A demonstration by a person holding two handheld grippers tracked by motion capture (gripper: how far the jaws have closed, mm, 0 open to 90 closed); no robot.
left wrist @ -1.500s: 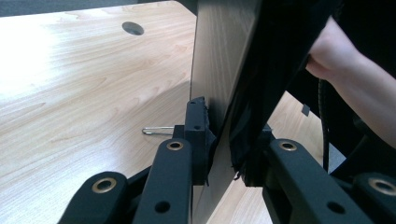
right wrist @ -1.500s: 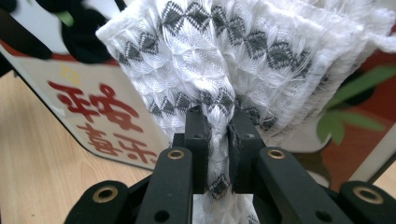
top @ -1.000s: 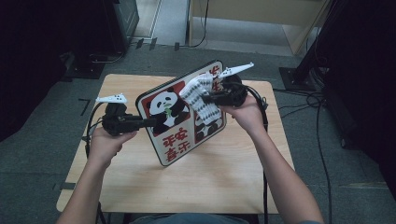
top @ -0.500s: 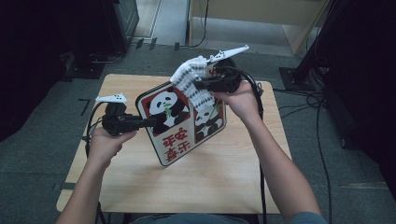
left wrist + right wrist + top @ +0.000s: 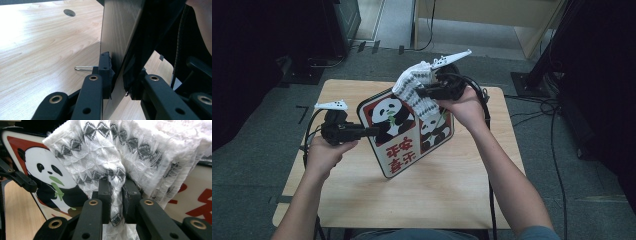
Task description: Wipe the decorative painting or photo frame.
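While the left gripper [image 5: 374, 131] clamps the edge of the panda board [image 5: 409, 131] and holds it tilted above the table [image 5: 452, 200], the right gripper [image 5: 419, 92] pinches a folded white knitted cloth [image 5: 414, 90] against the board's upper part. That cloth is soft and ribbed, with rows of grey diamond shapes [image 5: 117, 173], and a bunched fold of it sits squeezed between the right jaws. On the board are two black-and-white pandas inside a red border, one chewing green bamboo [image 5: 58, 187], with red characters below. Light wood grain covers the tabletop, which has a round cable hole [image 5: 69, 12]. Grey carpet [image 5: 257, 165], black cables [image 5: 557, 150] and dark equipment surround the table.
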